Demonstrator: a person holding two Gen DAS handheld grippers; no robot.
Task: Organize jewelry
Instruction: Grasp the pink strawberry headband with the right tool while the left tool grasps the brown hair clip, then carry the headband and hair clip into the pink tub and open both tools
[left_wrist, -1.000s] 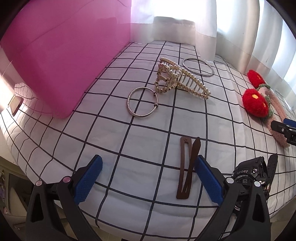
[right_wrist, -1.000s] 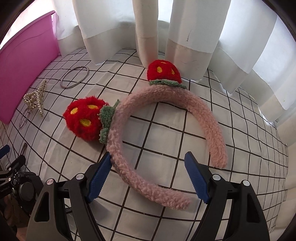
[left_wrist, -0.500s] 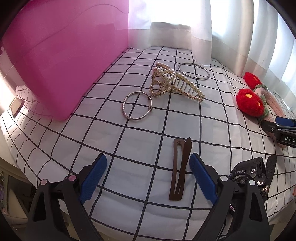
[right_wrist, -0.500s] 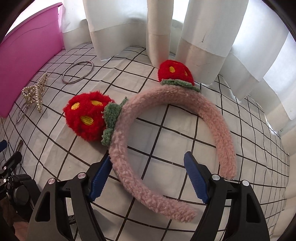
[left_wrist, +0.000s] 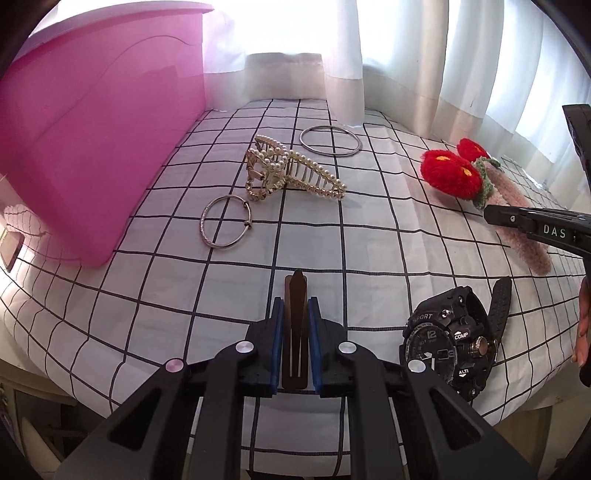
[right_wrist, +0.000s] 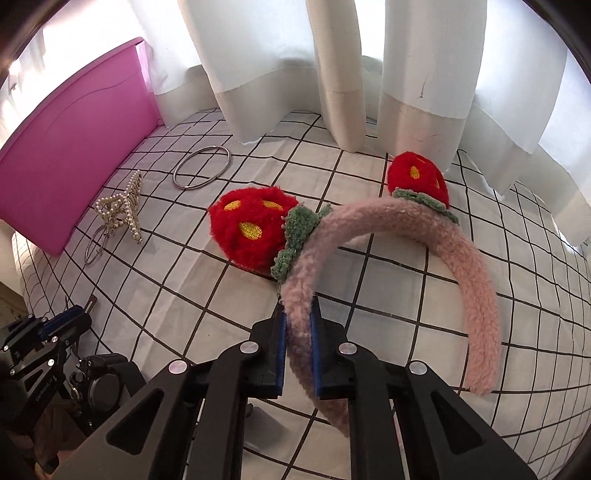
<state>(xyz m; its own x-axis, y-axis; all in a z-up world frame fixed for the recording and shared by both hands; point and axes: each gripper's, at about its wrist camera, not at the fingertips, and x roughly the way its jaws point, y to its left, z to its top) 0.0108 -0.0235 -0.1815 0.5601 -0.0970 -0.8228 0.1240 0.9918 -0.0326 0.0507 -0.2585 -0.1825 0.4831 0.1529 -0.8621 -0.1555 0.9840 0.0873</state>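
Observation:
My left gripper (left_wrist: 295, 314) is shut on a brown snap hair clip (left_wrist: 294, 295) low over the checked cloth. My right gripper (right_wrist: 298, 325) is shut on the near arm of a pink fuzzy headband (right_wrist: 476, 280) with two red strawberry pompoms (right_wrist: 253, 229). A pearl claw clip (left_wrist: 284, 171), a small silver bangle (left_wrist: 226, 220) and a larger silver ring (left_wrist: 330, 141) lie ahead of the left gripper. A black sport watch (left_wrist: 452, 339) lies to its right. A pink storage box (left_wrist: 92, 122) stands at the left.
White curtains (right_wrist: 369, 74) hang along the far edge of the table. The cloth-covered table edge (left_wrist: 55, 369) drops off near the left gripper. The other gripper shows at the right of the left wrist view (left_wrist: 535, 230).
Both grippers went from open to shut. The left closed on the brown hair clip, the right on the headband's near arm, whose pompom end now tilts up.

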